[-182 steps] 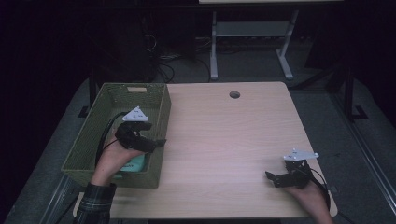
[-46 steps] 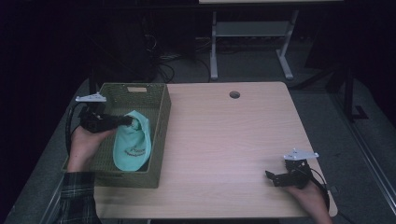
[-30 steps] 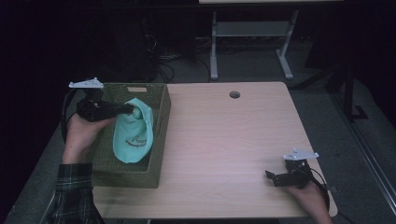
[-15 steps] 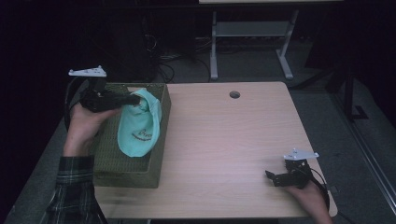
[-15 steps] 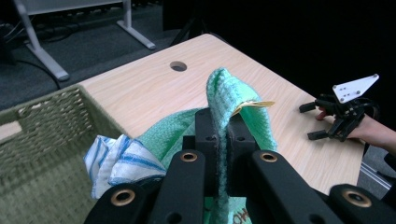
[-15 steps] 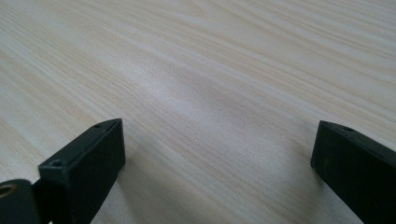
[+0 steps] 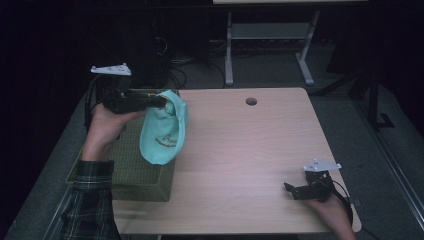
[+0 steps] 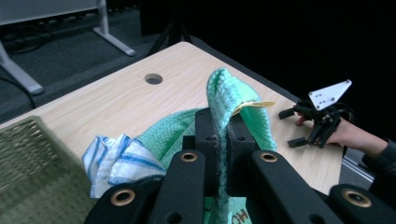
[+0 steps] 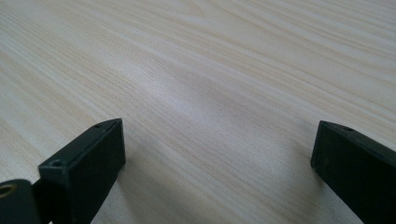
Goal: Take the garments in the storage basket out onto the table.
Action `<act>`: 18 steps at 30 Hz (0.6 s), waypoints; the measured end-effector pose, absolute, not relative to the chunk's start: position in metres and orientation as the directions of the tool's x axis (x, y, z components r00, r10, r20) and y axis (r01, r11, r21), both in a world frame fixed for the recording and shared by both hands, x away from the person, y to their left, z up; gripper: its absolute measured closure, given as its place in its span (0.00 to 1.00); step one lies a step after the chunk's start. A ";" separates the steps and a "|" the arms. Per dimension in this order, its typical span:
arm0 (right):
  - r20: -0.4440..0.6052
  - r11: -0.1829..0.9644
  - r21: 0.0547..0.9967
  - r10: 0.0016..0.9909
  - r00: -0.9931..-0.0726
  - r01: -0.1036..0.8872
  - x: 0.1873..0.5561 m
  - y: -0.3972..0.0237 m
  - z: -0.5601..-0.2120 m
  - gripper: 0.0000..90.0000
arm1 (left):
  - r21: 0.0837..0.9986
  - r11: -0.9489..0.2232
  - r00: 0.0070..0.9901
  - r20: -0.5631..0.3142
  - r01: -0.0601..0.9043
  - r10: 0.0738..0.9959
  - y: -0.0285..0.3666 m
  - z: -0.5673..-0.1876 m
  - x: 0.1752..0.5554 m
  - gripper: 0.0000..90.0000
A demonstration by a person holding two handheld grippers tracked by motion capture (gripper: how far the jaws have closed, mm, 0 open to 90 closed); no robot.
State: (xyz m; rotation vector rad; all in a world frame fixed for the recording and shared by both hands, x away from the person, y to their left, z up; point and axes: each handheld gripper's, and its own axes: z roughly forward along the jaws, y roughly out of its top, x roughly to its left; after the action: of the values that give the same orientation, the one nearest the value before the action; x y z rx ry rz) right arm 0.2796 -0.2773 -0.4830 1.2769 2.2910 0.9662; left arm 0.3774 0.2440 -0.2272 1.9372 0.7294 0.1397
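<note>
At five o'clock on the table (image 7: 240,150), the right tool (image 7: 291,189) rests with jaws apart. At ten o'clock, the left tool (image 7: 161,101) clamps a mint cloth (image 7: 162,135), hanging over the green basket's (image 7: 135,175) rim.

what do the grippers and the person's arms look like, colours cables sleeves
Both the left gripper and the right gripper are black, with blocky two-jaw fingers and brass-ringed pivots, each topped by a grey three-cornered plate with small dark dots. A dark cable trails from each. The left sleeve is dark green plaid.
</note>
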 end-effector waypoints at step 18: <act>0.030 0.358 0.702 0.849 -0.528 0.615 0.280 -0.277 -0.483 0.03 | 0.855 -0.342 0.860 -0.206 0.391 0.468 0.194 -0.225 0.375 0.95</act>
State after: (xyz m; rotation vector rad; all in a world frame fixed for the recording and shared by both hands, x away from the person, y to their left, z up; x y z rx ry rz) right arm 0.2797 -0.2765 -0.4828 1.2889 2.2864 0.9610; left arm 0.3751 0.1937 -0.2250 1.9704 0.6312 0.0908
